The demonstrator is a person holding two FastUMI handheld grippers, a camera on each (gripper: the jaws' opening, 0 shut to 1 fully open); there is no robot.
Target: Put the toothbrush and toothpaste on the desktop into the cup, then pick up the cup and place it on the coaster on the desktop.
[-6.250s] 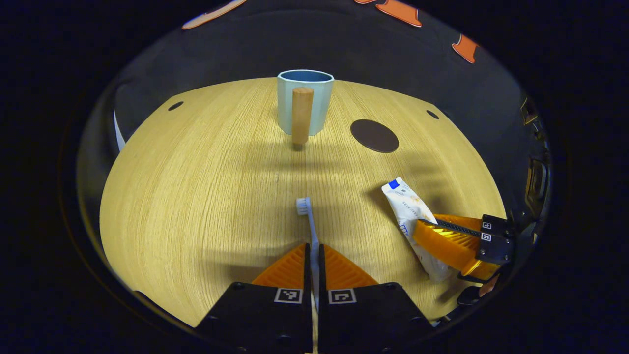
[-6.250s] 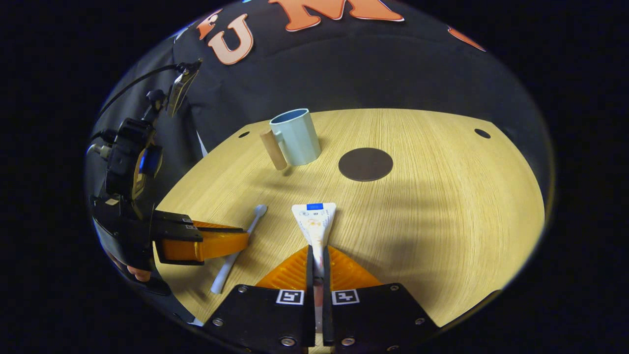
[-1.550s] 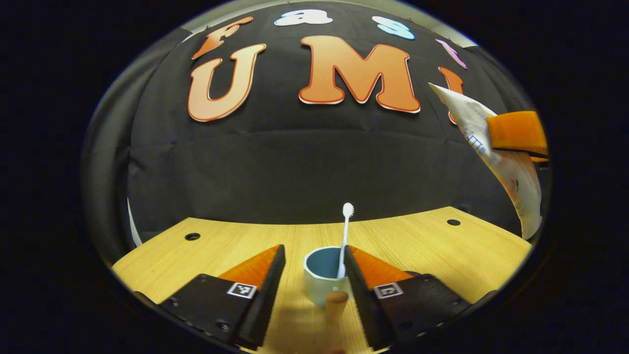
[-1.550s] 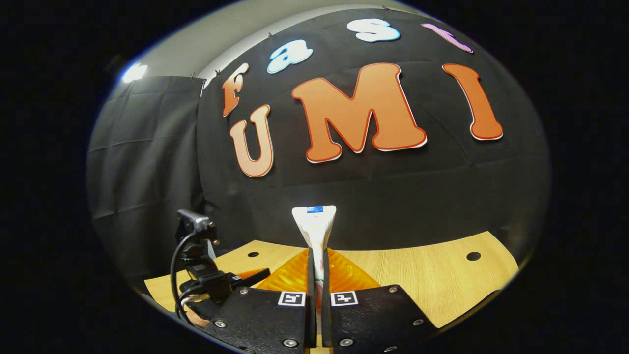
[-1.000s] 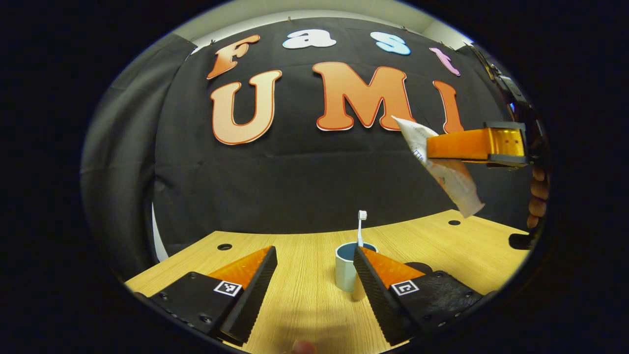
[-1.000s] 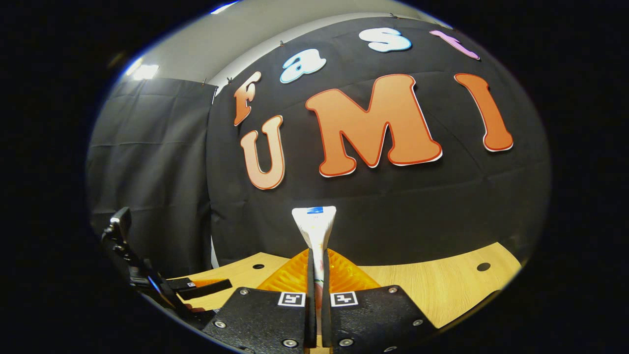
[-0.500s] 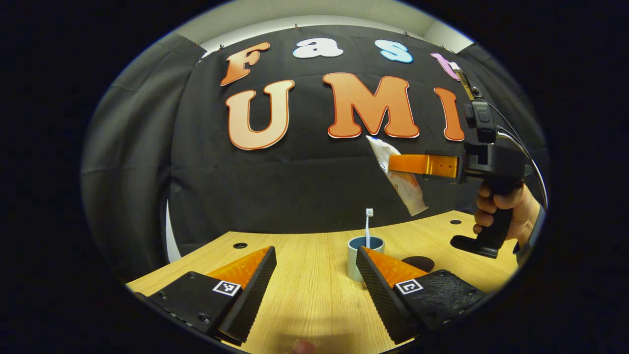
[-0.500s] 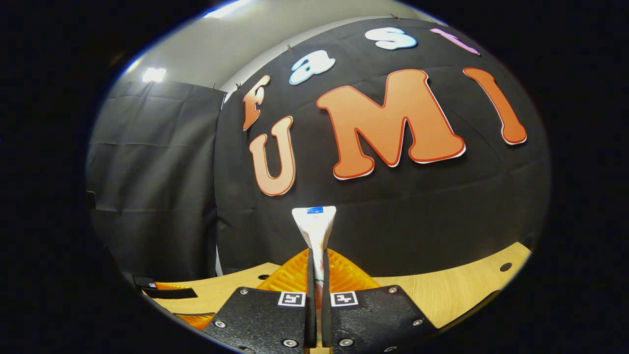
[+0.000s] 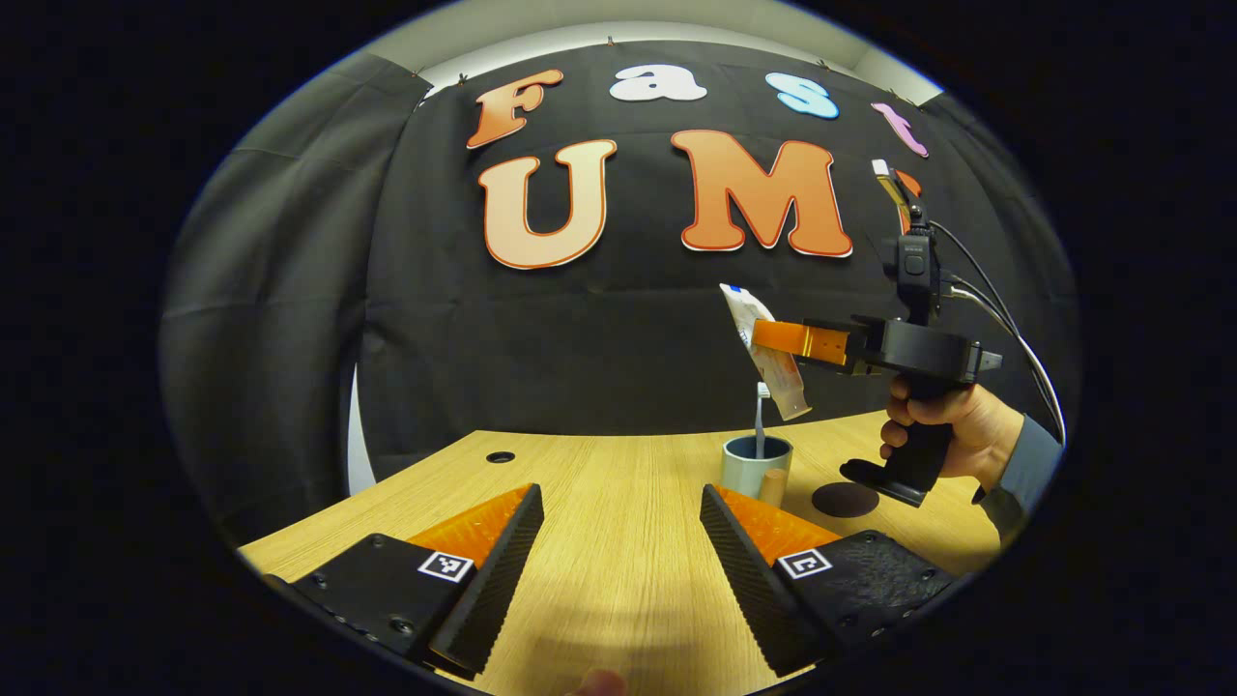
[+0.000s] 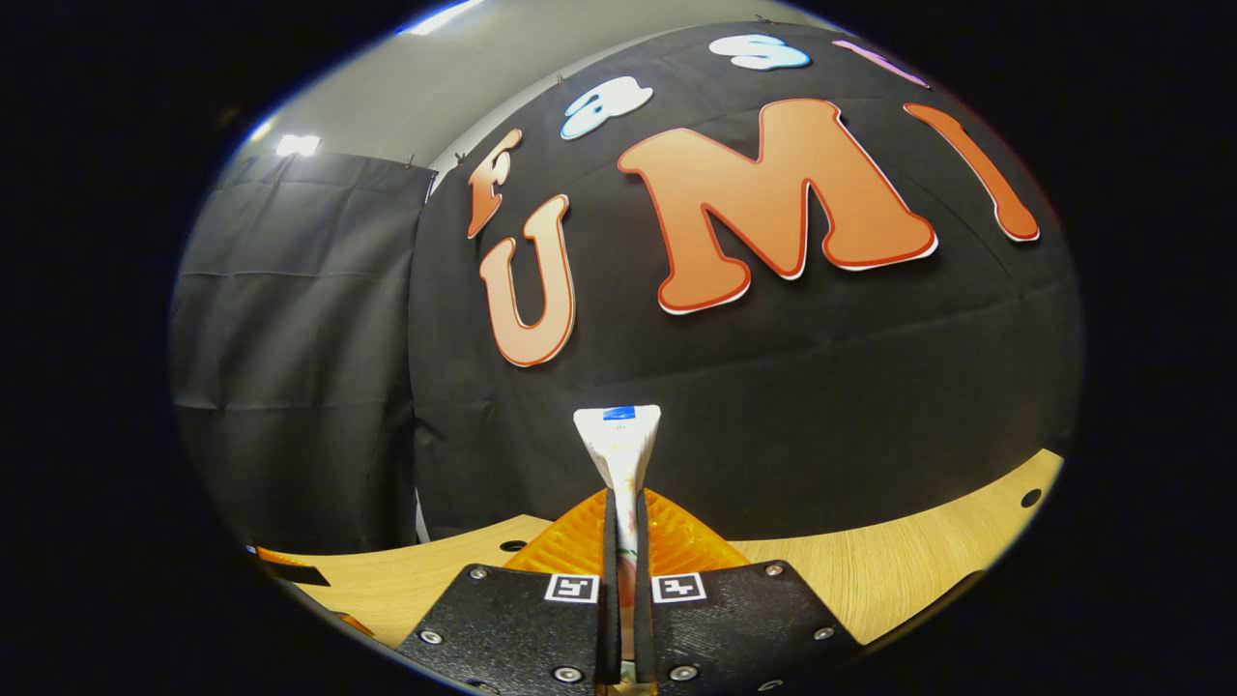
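In the left gripper view a pale blue cup point(image 9: 755, 476) with a wooden handle stands on the wooden desktop point(image 9: 618, 522), and a white toothbrush point(image 9: 761, 419) stands in it, head up. A dark round coaster point(image 9: 845, 499) lies just right of the cup. My left gripper point(image 9: 620, 541) is open and holds nothing, well short of the cup. The right gripper point(image 9: 773, 338), held by a hand point(image 9: 942, 425), hangs above the cup, shut on the white toothpaste tube point(image 9: 763, 348), whose lower end points down toward the cup. In the right gripper view the tube point(image 10: 618, 449) sticks up between the shut fingers of the right gripper point(image 10: 623, 541).
The desktop has small round holes point(image 9: 500, 456) near its far edge, one also in the right gripper view point(image 10: 1031, 498). The booth's black cloth wall rises close behind the table.
The left gripper has drawn back from the cup, which looks smaller and farther right. The right gripper with the tube has come in to just over the cup.
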